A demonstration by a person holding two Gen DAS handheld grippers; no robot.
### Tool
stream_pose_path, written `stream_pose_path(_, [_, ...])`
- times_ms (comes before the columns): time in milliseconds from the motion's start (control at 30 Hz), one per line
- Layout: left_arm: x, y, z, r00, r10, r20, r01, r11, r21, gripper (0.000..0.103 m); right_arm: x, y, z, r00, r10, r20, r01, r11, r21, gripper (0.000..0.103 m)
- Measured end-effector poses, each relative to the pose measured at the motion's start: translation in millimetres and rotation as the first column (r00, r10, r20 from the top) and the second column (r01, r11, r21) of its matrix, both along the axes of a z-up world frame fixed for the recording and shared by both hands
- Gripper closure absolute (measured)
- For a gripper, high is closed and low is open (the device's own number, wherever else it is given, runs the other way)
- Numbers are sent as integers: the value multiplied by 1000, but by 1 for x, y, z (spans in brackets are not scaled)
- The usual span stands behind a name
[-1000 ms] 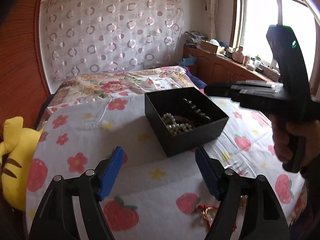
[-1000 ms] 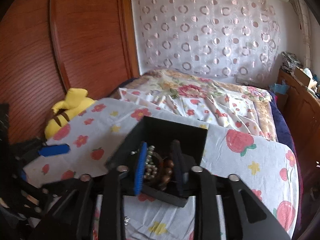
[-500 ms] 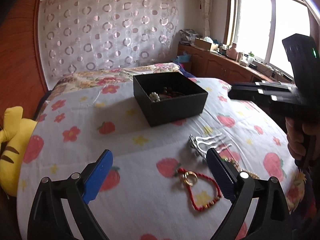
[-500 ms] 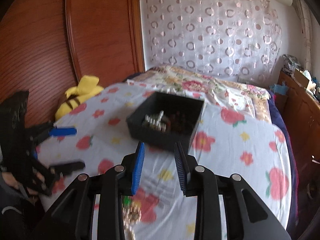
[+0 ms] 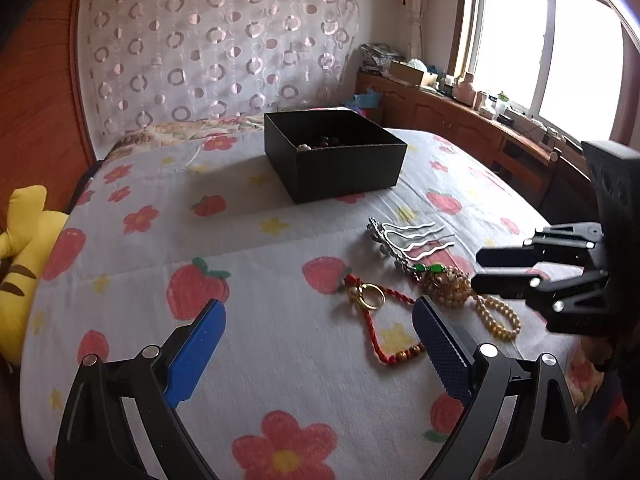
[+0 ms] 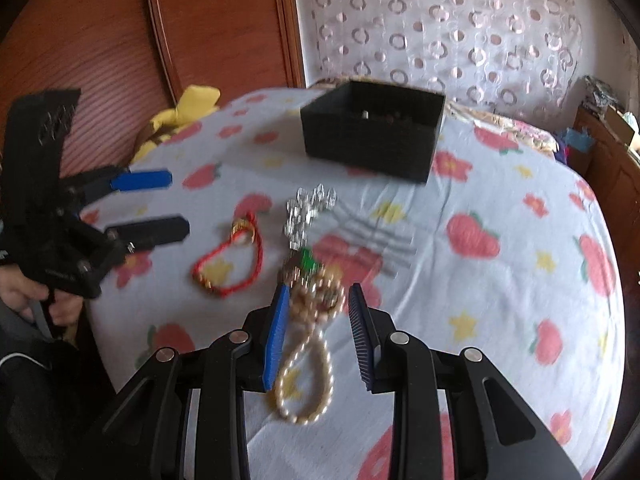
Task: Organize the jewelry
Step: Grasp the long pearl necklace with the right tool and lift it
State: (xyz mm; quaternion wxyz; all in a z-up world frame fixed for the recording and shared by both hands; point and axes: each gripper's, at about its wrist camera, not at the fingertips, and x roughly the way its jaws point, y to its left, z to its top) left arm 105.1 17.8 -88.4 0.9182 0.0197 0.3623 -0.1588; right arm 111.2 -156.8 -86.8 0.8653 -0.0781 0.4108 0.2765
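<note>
A black box (image 5: 332,156) (image 6: 372,136) with beads inside sits far back on the flowered bedspread. Nearer lie a silver hair comb (image 5: 404,240) (image 6: 312,208), a red cord bracelet (image 5: 372,320) (image 6: 228,264) with a gold ring, and a pearl necklace (image 5: 496,316) (image 6: 308,360) with a green-stoned cluster. My left gripper (image 5: 318,316) (image 6: 176,204) hangs wide open and empty, just left of the red bracelet. My right gripper (image 6: 318,292) (image 5: 480,270) stands low over the pearl cluster with the jaws partly apart. The pearls lie between the pads, unpressed.
A yellow plush toy (image 5: 20,256) (image 6: 188,108) rests at the bed's left edge by the wooden headboard. A wooden cabinet (image 5: 460,120) with clutter runs under the window at the right. A hand (image 6: 24,288) holds the left gripper's handle.
Both grippers drew back from the black box and sank toward the loose jewelry at the bed's near side. The left jaws spread wider. The right gripper now straddles the pearl necklace.
</note>
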Motion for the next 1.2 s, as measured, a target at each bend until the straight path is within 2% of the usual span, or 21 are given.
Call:
stream_pose_path(133, [-2,-1,0,1000,-4,-9,4,1000,-4,12,-4,3,-8,999,13,-30,-13,1000,-22,70])
stream_pose_path(300, [-4,-4,-1,1000,-9,-12,9,1000,-4,12,-5,5,-10,1000,18,-15,-19,999,-40,70])
stream_pose_path(367, [-4,-5,-1,1000,-10,-14,10,1000,-2,12,-7,7,-10,1000,19,1,-19,998,-61,75])
stream_pose_path(433, [-4,-7,-2,1000,-13,-16,13,1000,-2,12,-11,10,-11,999,40,23,-37,995,-88,95])
stream_pose_path(633, [-5,-11,-7,999,-16,-34,16,1000,8,12,-17,5,-6,998,51,40,-47,992,-116,97])
stream_pose_path(867, [-5,-16,-9,999,-28,-45,28,1000,13,12,-28,-28,23,991,-34,127,39,999,-38,97])
stream_pose_path(1133, [-8,-23,-8,997,-59,-45,60,998,7,12,-41,-60,71,964,-102,246,96,995,39,97])
stream_pose_path(1200, [-8,-24,-8,997,-69,-46,69,998,-1,15,-44,-65,81,956,-113,270,102,993,55,97])
